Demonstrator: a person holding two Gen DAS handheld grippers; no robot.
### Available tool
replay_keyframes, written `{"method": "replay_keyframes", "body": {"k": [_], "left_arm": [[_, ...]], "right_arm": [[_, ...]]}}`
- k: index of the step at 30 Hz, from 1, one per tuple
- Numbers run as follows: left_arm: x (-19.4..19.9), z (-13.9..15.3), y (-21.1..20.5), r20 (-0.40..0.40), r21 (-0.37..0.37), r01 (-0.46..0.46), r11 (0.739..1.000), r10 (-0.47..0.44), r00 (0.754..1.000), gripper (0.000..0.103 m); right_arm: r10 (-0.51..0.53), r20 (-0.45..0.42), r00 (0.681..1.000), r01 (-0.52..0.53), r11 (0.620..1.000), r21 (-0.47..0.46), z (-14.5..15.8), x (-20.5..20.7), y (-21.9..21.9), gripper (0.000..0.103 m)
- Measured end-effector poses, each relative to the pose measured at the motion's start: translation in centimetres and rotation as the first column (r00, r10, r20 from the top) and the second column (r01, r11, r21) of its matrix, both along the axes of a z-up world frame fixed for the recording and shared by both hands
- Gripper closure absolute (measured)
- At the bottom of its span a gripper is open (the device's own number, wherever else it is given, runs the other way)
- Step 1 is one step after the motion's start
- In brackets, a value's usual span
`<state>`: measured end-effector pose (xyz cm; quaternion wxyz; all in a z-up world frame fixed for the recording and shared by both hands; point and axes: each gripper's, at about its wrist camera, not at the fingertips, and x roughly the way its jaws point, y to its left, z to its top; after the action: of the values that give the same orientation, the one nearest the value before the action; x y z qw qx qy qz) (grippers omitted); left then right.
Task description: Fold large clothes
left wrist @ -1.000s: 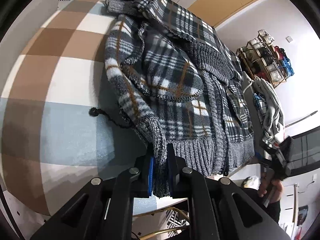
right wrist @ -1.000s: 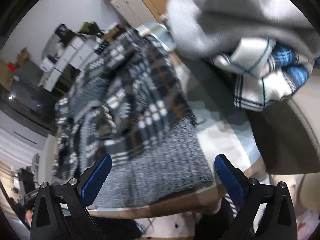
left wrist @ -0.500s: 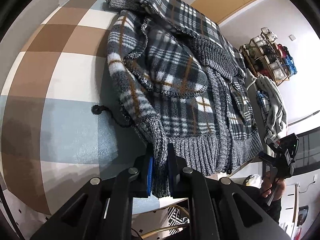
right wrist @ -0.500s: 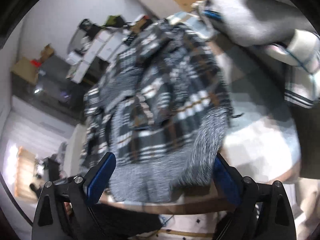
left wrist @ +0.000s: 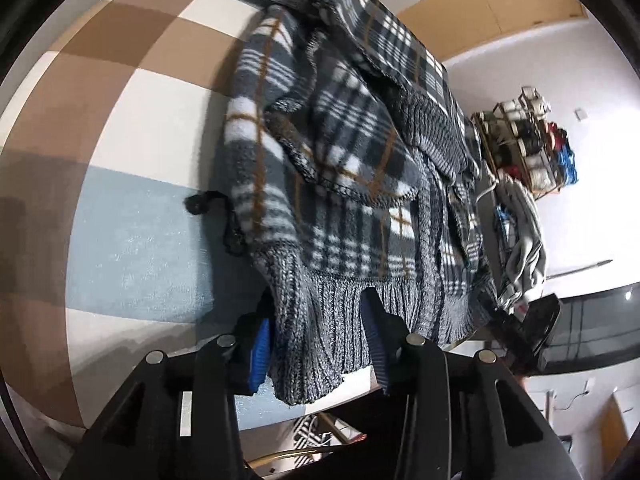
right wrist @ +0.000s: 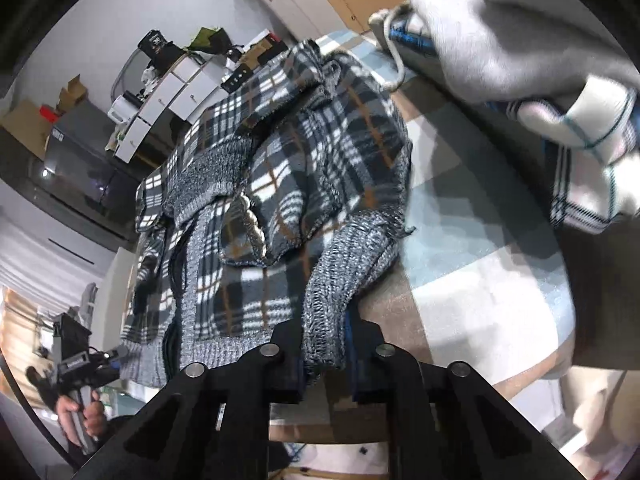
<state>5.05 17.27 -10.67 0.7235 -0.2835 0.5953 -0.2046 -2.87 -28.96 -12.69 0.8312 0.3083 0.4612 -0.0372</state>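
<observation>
The left gripper (left wrist: pixel 318 334), which a second ago pinched the grey ribbed-knit hem of the dark plaid fleece jacket (left wrist: pixel 344 168) between tightly closed jaws, has just been opening: its blue pads now stand apart, with the hem hanging loosely between them. The right gripper (right wrist: pixel 326 354) has done the reverse. Its jaws were spread wide above the jacket's other ribbed corner (right wrist: pixel 344 264) and have just been closing; they now clamp a bunched fold of that grey knit. That corner, flat on the checked blanket (right wrist: pixel 472 240) before, is gathered into a raised ridge.
</observation>
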Motion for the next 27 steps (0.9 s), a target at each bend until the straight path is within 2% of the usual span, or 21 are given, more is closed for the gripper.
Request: {"method": "replay_keyframes", "body": {"k": [3, 5, 6, 7, 8, 11, 13, 14, 17, 20, 21, 23, 27], "left_arm": [[-0.2, 0.4, -0.8, 0.026, 0.055, 0.029, 0.998, -0.030, 0.999, 0.068], [-0.2, 0.4, -1.4, 0.027, 0.059, 0.061, 0.996, -0.063, 0.998, 0.070], [-0.1, 0.3, -1.8, 0.026, 0.049, 0.078, 0.996, -0.079, 0.997, 0.076], [-0.1, 0.4, -1.9, 0.033, 0.060, 0.082, 0.995, -0.084, 0.996, 0.089], [-0.1, 0.5, -2.0, 0.037, 0.070, 0.084, 0.994, -0.087, 0.996, 0.091], [0.0, 0.3, -2.2, 0.036, 0.061, 0.083, 0.995, -0.085, 0.996, 0.091], [0.1, 0.1, -2.2, 0.023, 0.051, 0.078, 0.996, -0.079, 0.997, 0.090], [0.2, 0.1, -2.3, 0.019, 0.055, 0.076, 0.996, -0.078, 0.997, 0.086], [0.3, -0.1, -2.4, 0.002, 0.051, 0.070, 0.996, -0.071, 0.998, 0.081], [0.2, 0.2, -2.5, 0.012, 0.069, 0.068, 0.995, -0.069, 0.998, 0.080], [0.2, 0.3, -2.6, 0.018, 0.084, 0.069, 0.994, -0.070, 0.997, 0.081], [0.1, 0.4, -3.0, 0.021, 0.147, 0.066, 0.987, -0.070, 0.997, 0.096], [-0.2, 0.5, -3.0, 0.001, 0.164, 0.061, 0.985, -0.062, 0.998, 0.097]], "right_arm": [[-0.001, 0.030, 1.000, 0.001, 1.000, -0.004, 0.4, -0.3, -0.2, 0.092], [0.005, 0.056, 0.998, -0.005, 1.000, 0.014, 0.7, -0.4, -0.2, 0.092], [0.007, 0.064, 0.998, -0.008, 1.000, 0.020, 0.9, -0.5, -0.2, 0.092], [0.013, 0.068, 0.998, -0.015, 0.999, 0.030, 0.9, -0.5, -0.2, 0.091], [0.025, 0.054, 0.998, -0.027, 0.998, 0.049, 0.5, -0.3, -0.1, 0.089], [0.037, -0.008, 0.999, -0.036, 0.992, 0.118, -1.0, 0.5, -0.2, 0.087], [0.024, -0.012, 1.000, -0.022, 0.989, 0.149, -1.3, 0.7, -0.4, 0.086], [0.020, -0.010, 1.000, -0.018, 0.987, 0.163, -1.5, 0.7, -0.5, 0.086], [0.014, -0.015, 1.000, -0.011, 0.986, 0.164, -1.7, 0.8, -0.3, 0.086], [0.012, -0.031, 0.999, -0.008, 0.993, 0.122, -1.7, 0.8, -0.1, 0.086], [0.008, -0.034, 0.999, -0.004, 0.993, 0.115, -1.7, 0.8, -0.2, 0.088], [0.008, -0.023, 1.000, -0.006, 0.995, 0.097, -1.3, 0.5, 0.0, 0.092], [0.002, 0.028, 1.000, -0.004, 0.998, 0.068, -0.1, -0.3, 0.0, 0.094]]}}
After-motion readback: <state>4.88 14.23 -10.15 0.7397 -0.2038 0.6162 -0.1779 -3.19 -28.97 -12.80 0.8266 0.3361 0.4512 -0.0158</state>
